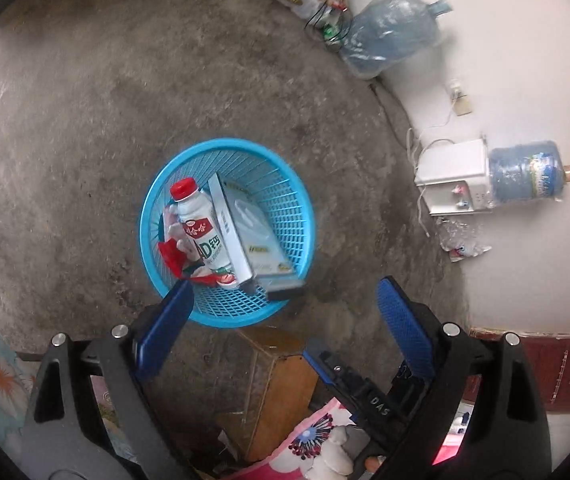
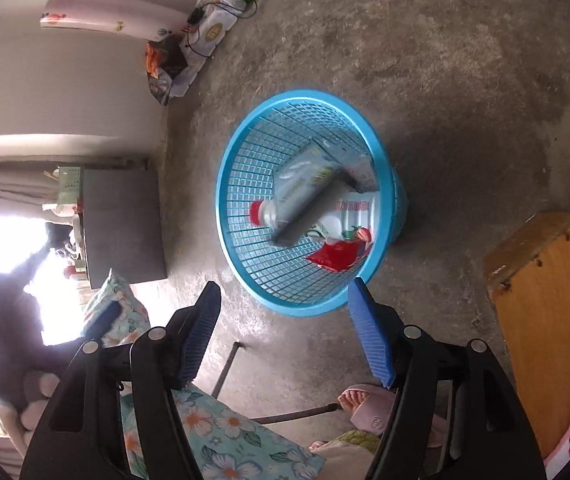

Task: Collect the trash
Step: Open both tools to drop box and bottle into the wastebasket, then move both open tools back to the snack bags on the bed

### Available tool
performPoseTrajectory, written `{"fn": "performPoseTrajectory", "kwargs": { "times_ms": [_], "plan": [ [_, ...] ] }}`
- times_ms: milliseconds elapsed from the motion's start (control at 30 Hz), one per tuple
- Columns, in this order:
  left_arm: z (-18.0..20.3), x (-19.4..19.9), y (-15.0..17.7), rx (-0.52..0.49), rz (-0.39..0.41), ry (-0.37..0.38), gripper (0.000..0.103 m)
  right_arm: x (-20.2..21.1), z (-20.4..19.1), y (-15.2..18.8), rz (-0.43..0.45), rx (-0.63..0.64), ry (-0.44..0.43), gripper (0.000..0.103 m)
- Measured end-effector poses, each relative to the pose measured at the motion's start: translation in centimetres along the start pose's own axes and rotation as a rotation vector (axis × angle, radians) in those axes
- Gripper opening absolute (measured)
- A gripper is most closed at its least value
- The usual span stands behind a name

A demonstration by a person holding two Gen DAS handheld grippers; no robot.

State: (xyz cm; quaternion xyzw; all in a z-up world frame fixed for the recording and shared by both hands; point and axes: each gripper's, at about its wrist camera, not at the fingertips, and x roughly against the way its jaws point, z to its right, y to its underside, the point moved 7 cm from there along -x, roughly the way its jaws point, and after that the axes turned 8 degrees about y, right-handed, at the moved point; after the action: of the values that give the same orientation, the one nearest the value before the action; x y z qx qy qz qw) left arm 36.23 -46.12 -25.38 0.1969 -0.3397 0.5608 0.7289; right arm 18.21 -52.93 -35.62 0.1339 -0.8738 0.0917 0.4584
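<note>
A blue mesh basket [image 1: 285, 184] [image 2: 245, 184] stands on the concrete floor below both grippers. In it lie a white drink bottle with a red cap [image 1: 199, 224] [image 2: 263, 212], a grey-white flat box [image 1: 253, 232] [image 2: 305, 184] and a red wrapper [image 1: 173, 256] [image 2: 335, 256]. My left gripper [image 1: 285, 300] hangs open above the basket's near rim with nothing between its blue pads. My right gripper [image 2: 285, 300] is also open over the near rim, empty.
A wooden stool [image 2: 549, 304] [image 1: 281, 380] stands beside the basket. Water jugs [image 1: 389, 36] and a white dispenser [image 1: 453, 178] sit along the wall. A person's foot in a pink slipper [image 2: 369, 404] and floral cloth [image 2: 213, 432] are near me. A dark low table [image 2: 121, 224] stands left.
</note>
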Motion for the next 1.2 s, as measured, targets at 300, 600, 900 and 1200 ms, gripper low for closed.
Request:
{"fn": "performPoseTrajectory", "kwargs": {
  "times_ms": [300, 600, 900, 1200],
  "plan": [
    [4.7, 13.2, 5.8, -0.196, 0.146, 0.185, 0.089, 7.2, -6.0, 3.9, 0.176, 0.27, 0.023, 0.064],
    [1.3, 29.7, 15.9, -0.243, 0.428, 0.19, 0.089, 15.3, -16.3, 12.1, 0.341, 0.689, -0.042, 0.076],
    [-5.9, 42.6, 26.9, -0.179, 0.688, 0.068, 0.089, 20.0, -23.2, 23.2, 0.458, 0.985, -0.135, 0.091],
    [-12.9, 53.2, 37.0, -0.052, 0.974, -0.193, 0.089, 19.8, -26.3, 31.2, 0.194, 1.051, -0.323, 0.091]
  ]
}}
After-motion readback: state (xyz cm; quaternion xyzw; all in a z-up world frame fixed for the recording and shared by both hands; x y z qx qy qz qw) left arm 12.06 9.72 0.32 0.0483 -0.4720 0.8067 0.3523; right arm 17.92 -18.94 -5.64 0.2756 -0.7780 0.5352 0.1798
